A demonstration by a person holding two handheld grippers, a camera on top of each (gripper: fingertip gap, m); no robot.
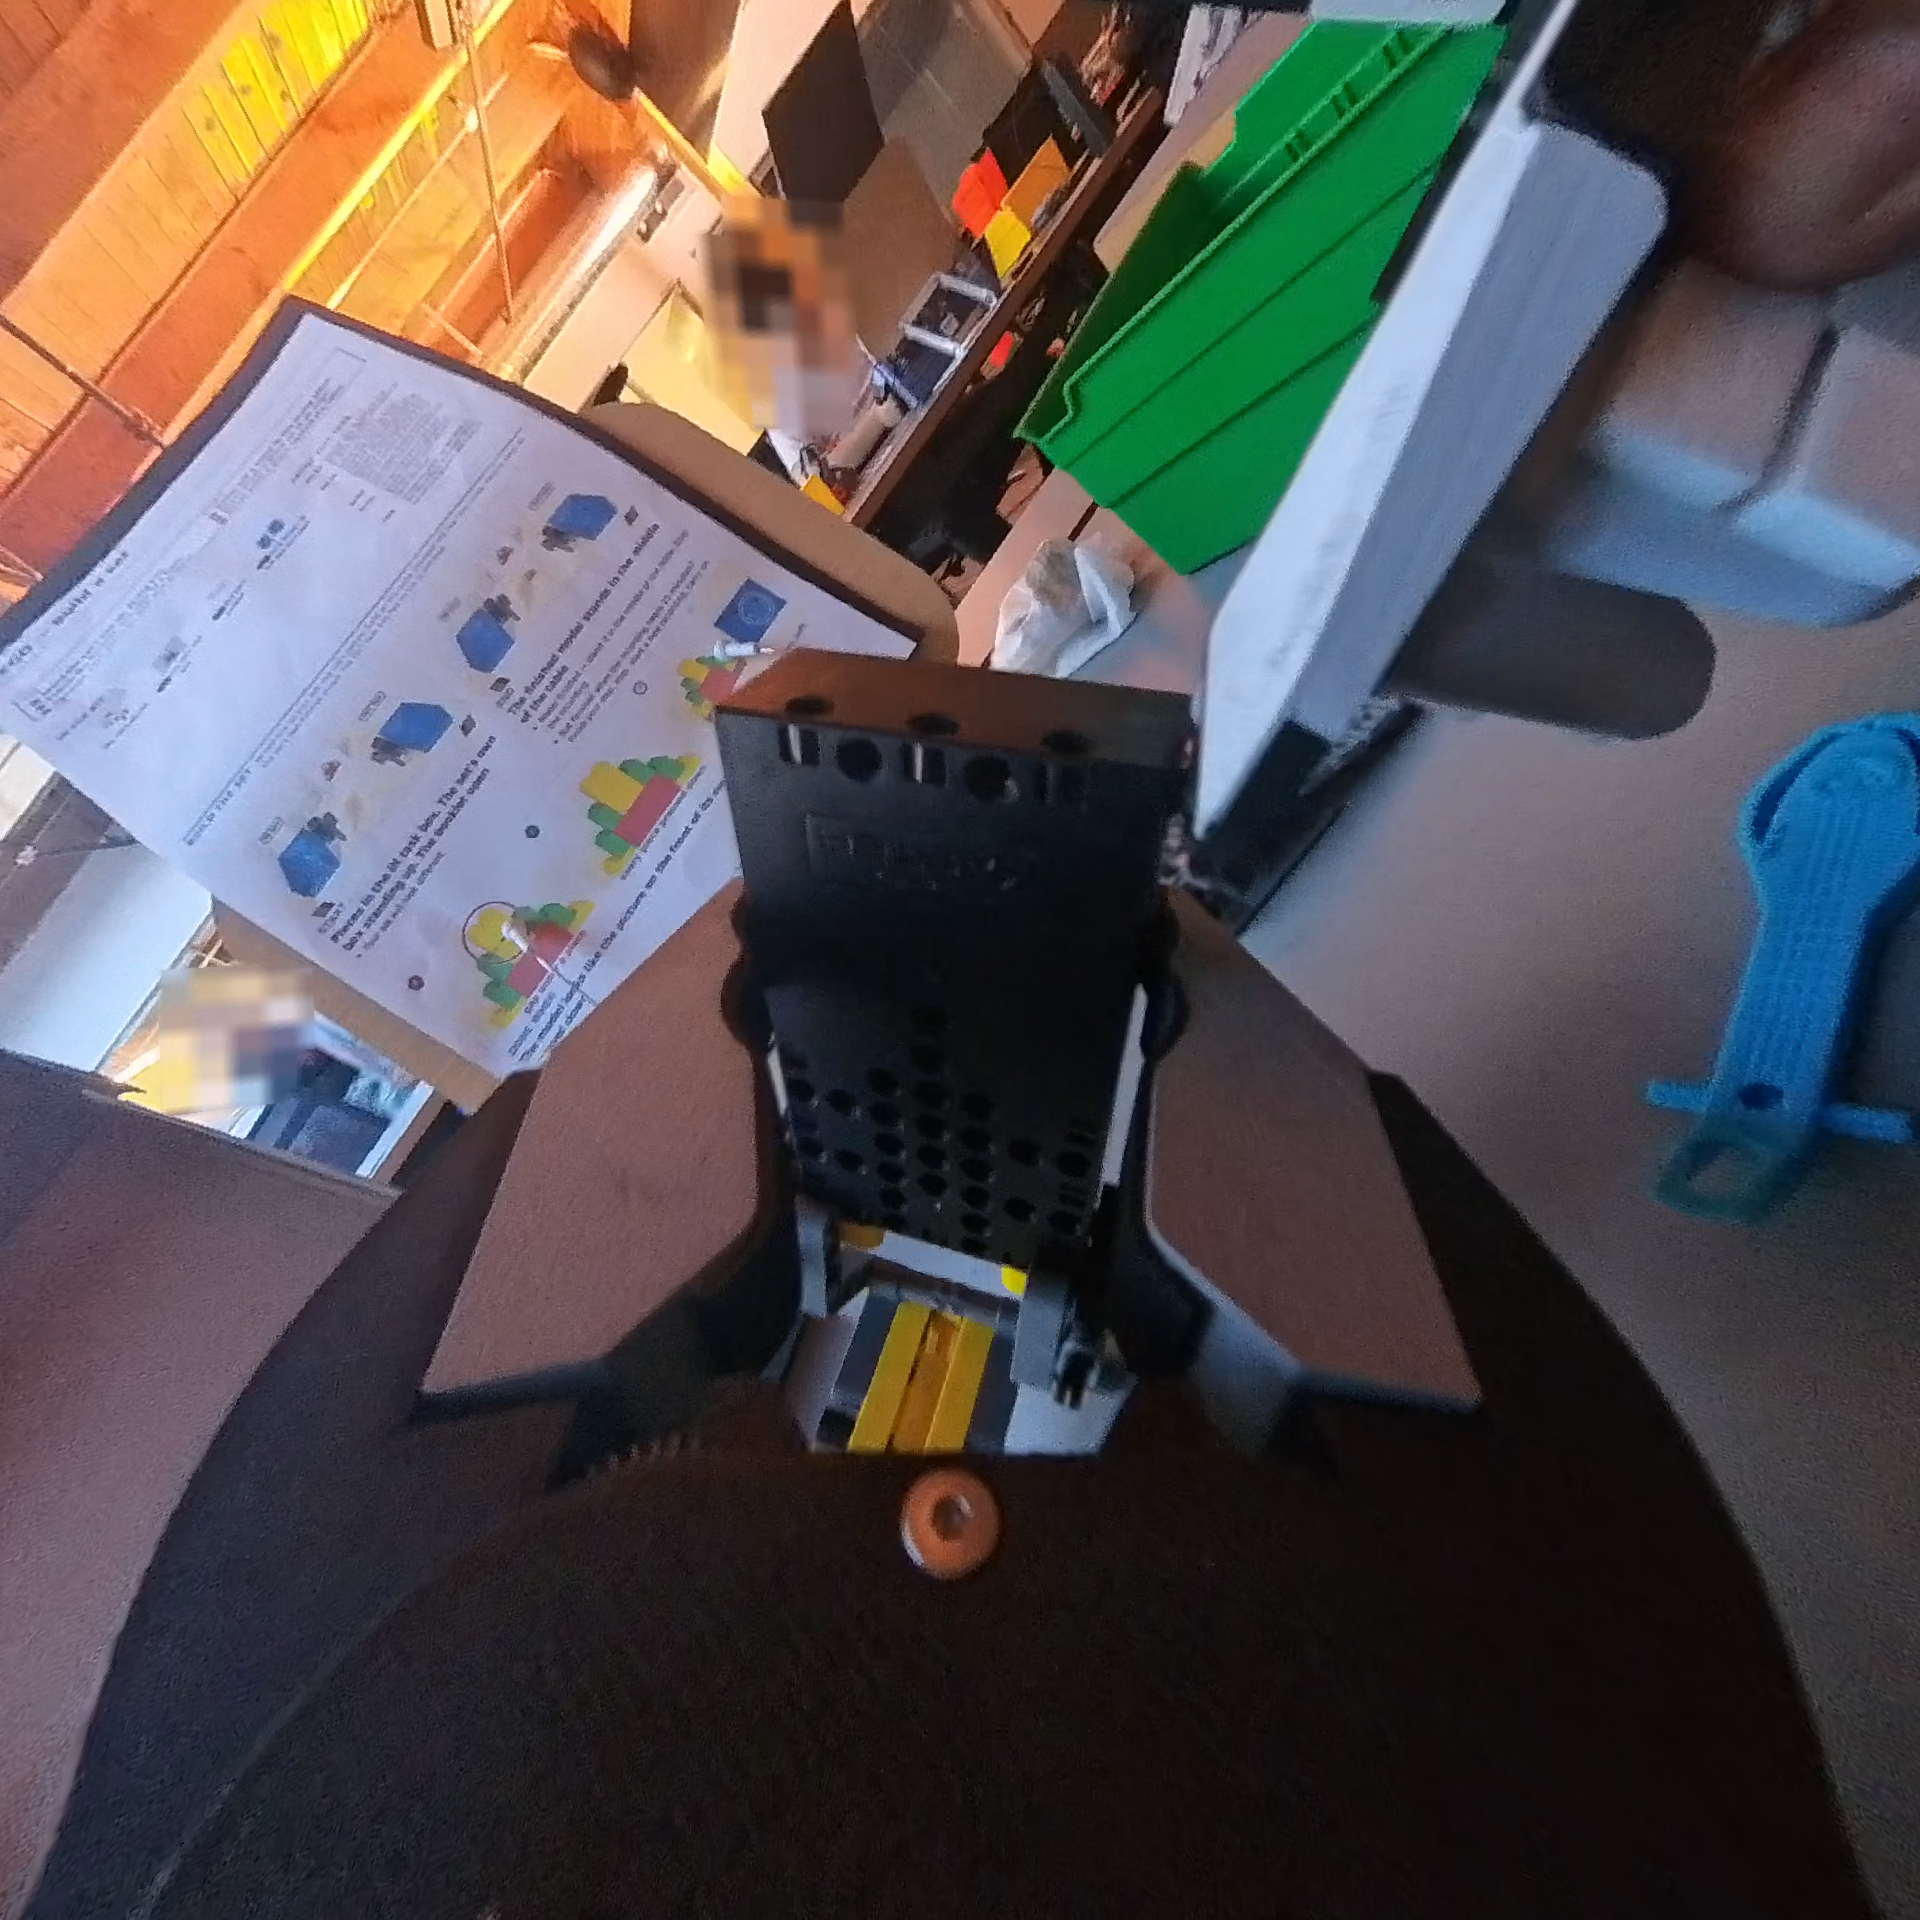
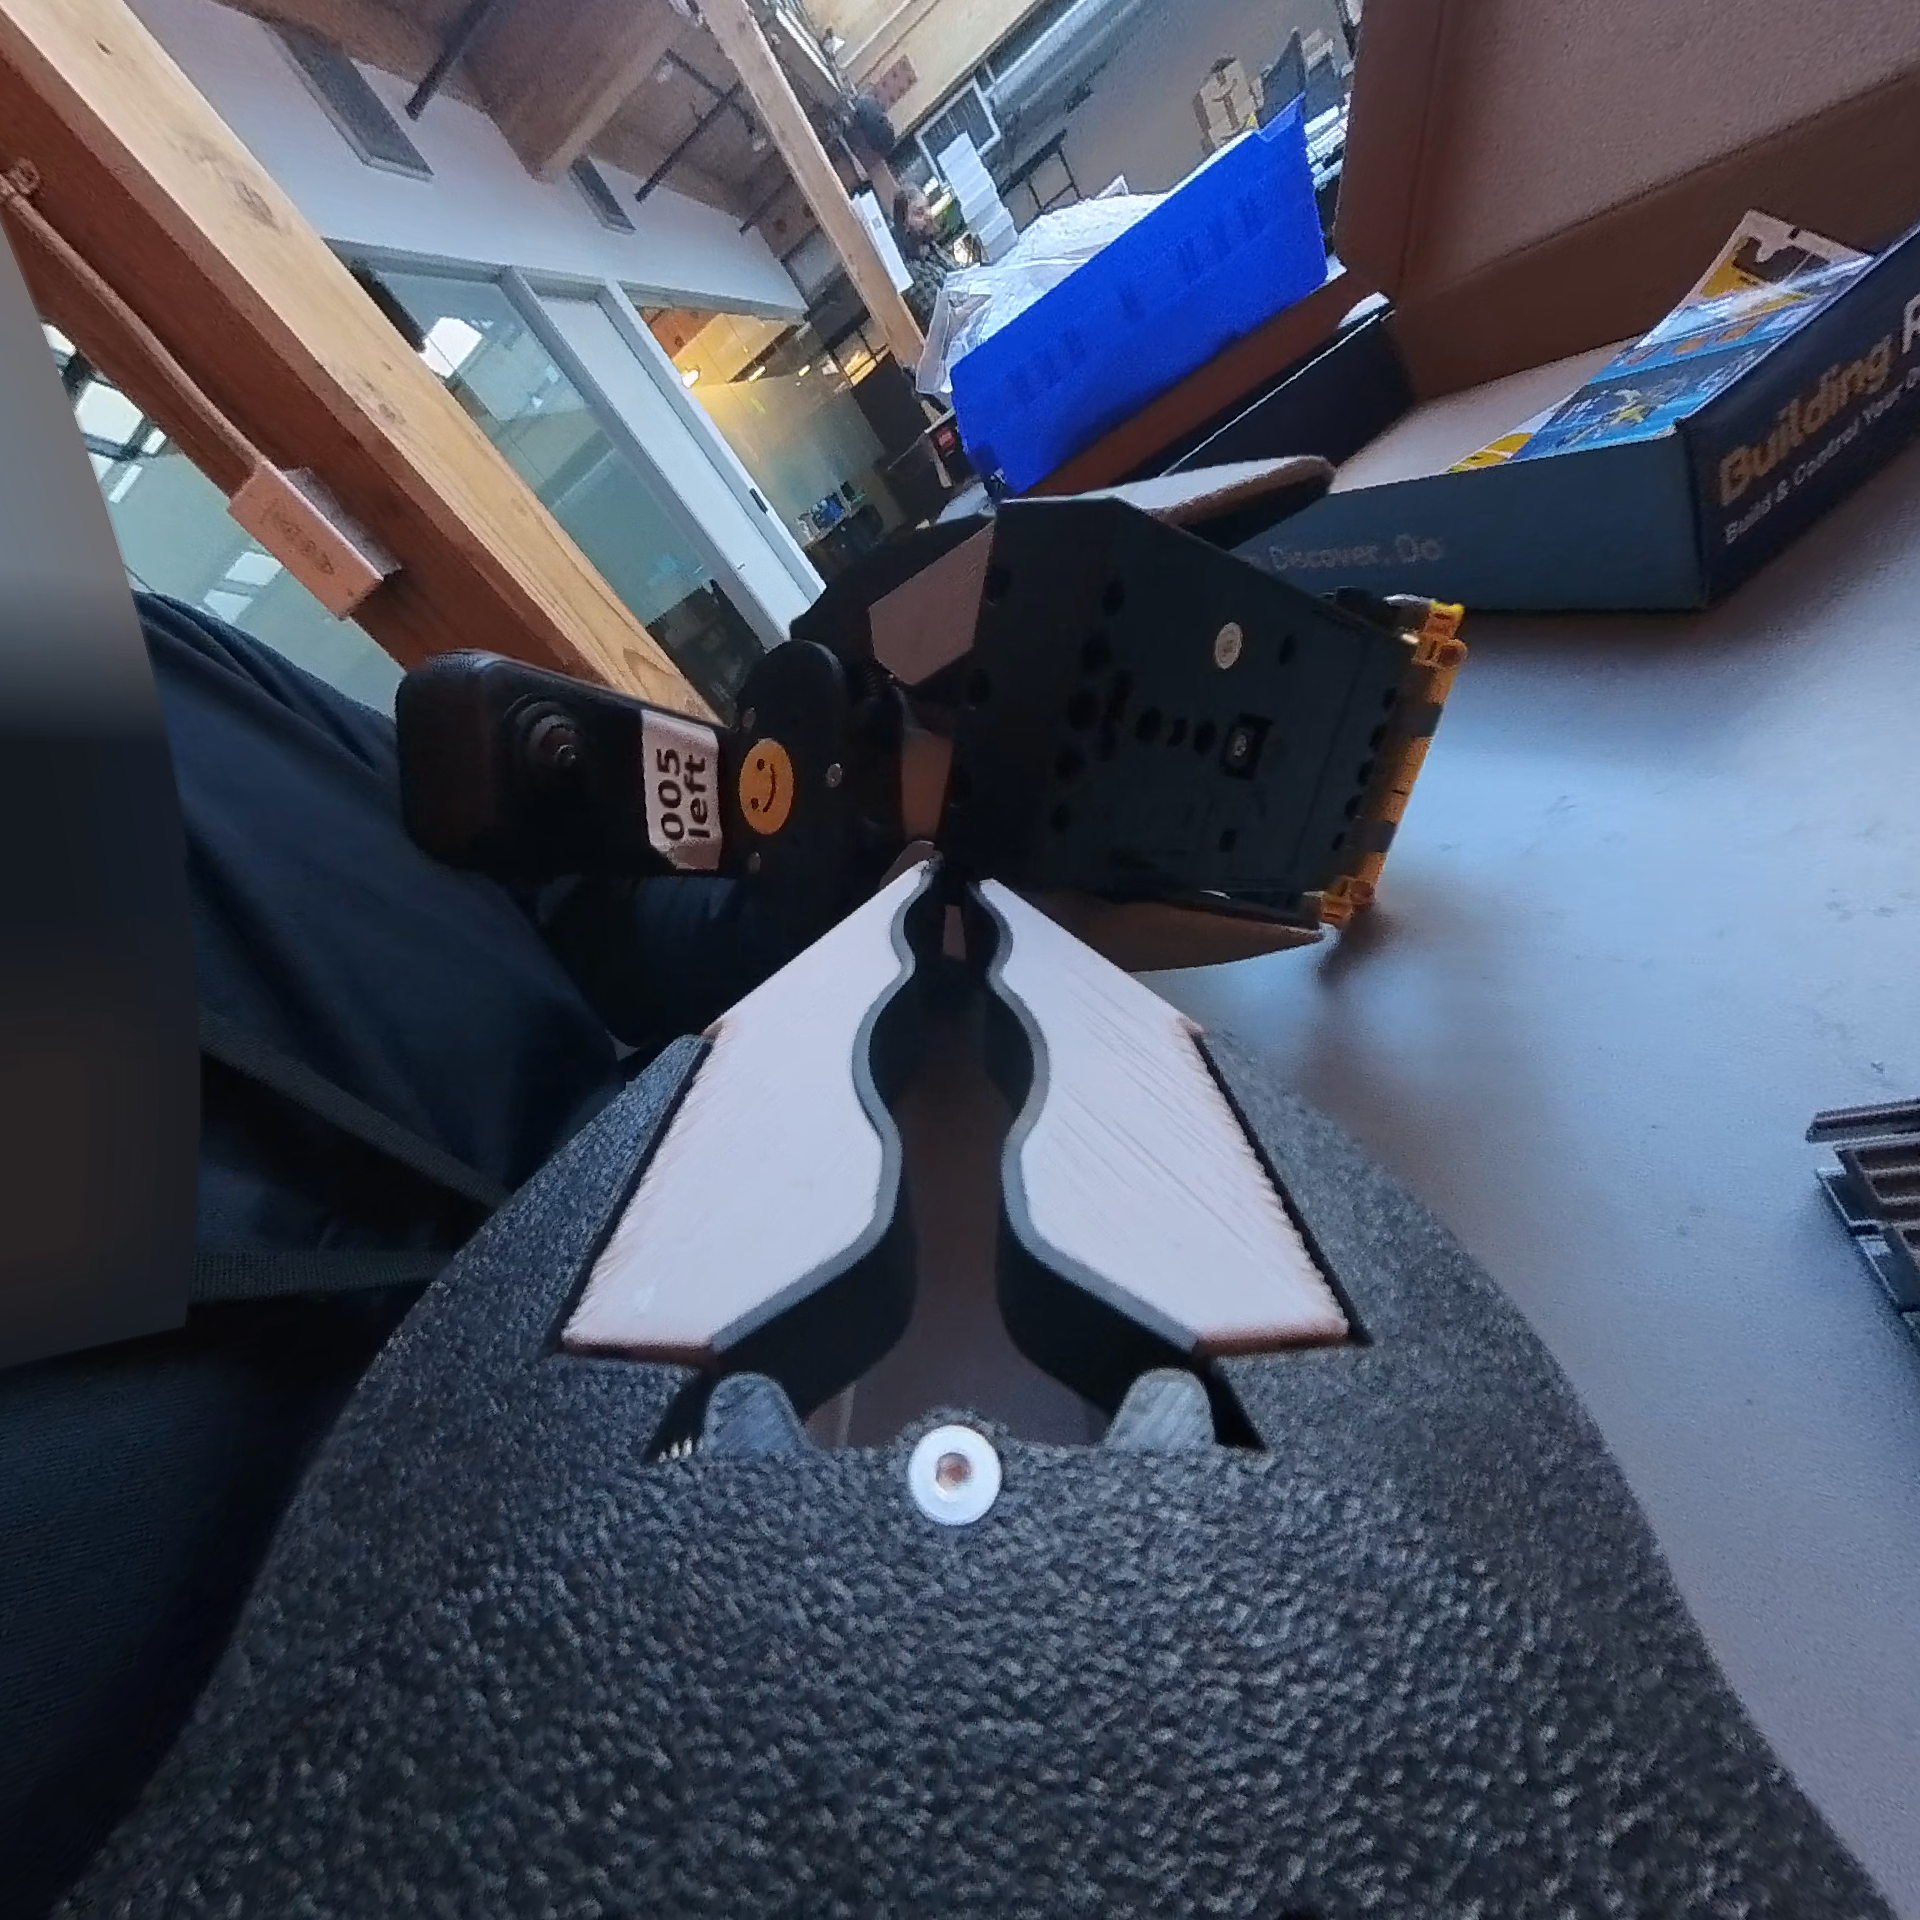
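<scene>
Left gripper: I have its two tan, flat-faced fingers clamped on the flanks of a black block; the toothed black body below looks matte.
Black block: hard plastic, boxy, peppered with round holes, with yellow and grey beams at one end. In my left wrist view its long axis runs straight away along the fingers. In my right wrist view the block is held above the grey table, yellow end pointing right.
Right gripper: pebbled black shell, ribbed pale fingers with wavy inner edges. The tips nearly meet around a thin dark strand I cannot identify; I cannot tell whether they grip it. It points at the near end of the block.
Surroundings: a printed instruction sheet leans on cardboard behind the block; green bins and a blue plastic tool lie to the right; a dark printed box and a blue bin lie beyond.
</scene>
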